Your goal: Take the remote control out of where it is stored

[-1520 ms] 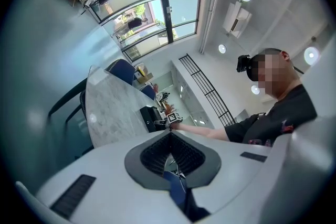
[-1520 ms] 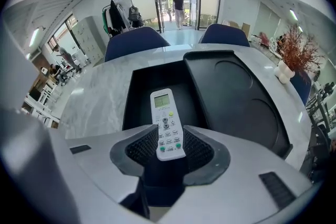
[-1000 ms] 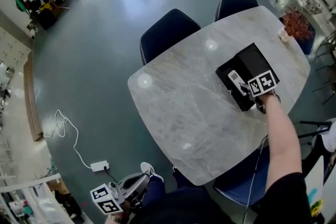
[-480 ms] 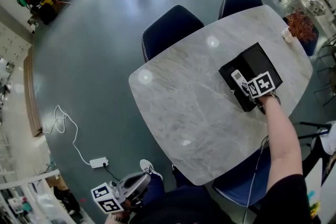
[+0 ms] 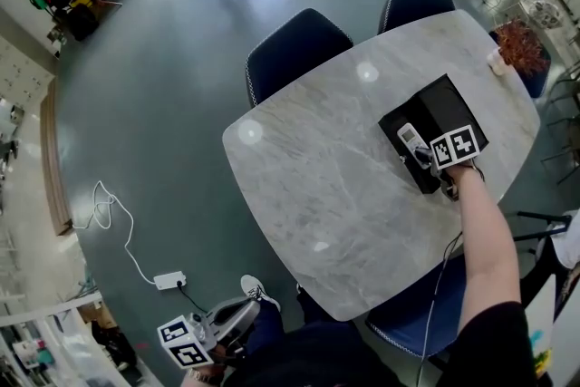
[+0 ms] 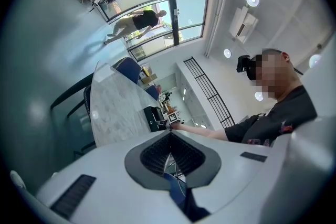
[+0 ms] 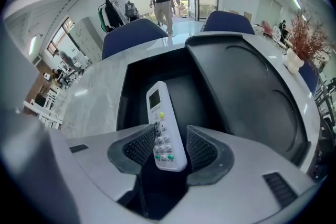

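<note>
Grey-veined marble oval table (image 5: 317, 186) on a teal-grey glossy floor (image 5: 154, 95), dark blue chairs (image 5: 294, 45) tucked in, big open room with glass doors. White slim remote control (image 7: 160, 118) sits over the open compartment of the black rectangular box (image 7: 131, 81) at the table's right end. Its long axis runs along the right gripper (image 7: 169, 139), screen end pointing away, button end between the jaws. Those jaws have just been opening and are loose on it, with a gap at one pad. Left gripper (image 6: 169, 136) is off the table, pads together, empty.

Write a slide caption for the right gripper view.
Right gripper, jaws just opened, straddling the remote control inside its open black box on a marble table.
</note>
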### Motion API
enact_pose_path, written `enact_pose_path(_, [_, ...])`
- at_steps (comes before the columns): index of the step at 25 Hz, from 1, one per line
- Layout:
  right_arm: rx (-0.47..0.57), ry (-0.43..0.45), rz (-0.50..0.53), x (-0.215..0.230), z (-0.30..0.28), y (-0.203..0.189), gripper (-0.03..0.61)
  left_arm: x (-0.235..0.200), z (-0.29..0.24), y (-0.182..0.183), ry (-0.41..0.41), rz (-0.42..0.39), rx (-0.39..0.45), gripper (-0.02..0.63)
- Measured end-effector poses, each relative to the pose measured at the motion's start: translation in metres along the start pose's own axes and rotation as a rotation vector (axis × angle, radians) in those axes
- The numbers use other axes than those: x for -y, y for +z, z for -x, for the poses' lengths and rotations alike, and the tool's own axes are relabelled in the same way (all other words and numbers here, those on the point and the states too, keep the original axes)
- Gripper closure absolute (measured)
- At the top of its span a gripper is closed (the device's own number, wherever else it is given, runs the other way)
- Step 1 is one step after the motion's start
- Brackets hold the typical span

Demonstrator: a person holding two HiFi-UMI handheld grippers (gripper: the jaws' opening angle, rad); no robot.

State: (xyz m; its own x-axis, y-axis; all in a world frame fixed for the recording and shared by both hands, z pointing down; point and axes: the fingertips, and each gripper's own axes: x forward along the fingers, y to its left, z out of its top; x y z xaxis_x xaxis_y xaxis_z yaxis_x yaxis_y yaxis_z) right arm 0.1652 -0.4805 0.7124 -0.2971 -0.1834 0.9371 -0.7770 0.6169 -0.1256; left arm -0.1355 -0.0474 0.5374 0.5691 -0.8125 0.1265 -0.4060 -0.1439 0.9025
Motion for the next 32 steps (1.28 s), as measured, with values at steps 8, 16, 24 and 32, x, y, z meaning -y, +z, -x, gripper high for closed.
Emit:
enact_pose_path(8, [-0.03, 0.102, 0.073, -0.022, -0.007, 0.004, 0.408, -0.001, -0.006, -0.002, -0.003, 0.003, -0.021, 0.608])
enact_pose_path(16, [-0.041, 0.17, 0.088, -0.03, -0.012, 0.003, 0.408, -0.003, -0.01, -0.002, 0.001, 0.011, -0.028, 0.607])
enact_pose_path(24, [-0.004, 0.341, -0.131, -0.033, -0.012, 0.005, 0.434, -0.005, -0.01, -0.001, 0.009, 0.013, -0.04, 0.607])
enact_pose_path(32, [0.002, 0.354, -0.091, -0.038, -0.012, 0.007, 0.44, -0.005, -0.015, -0.003, 0.008, 0.016, -0.062, 0.607])
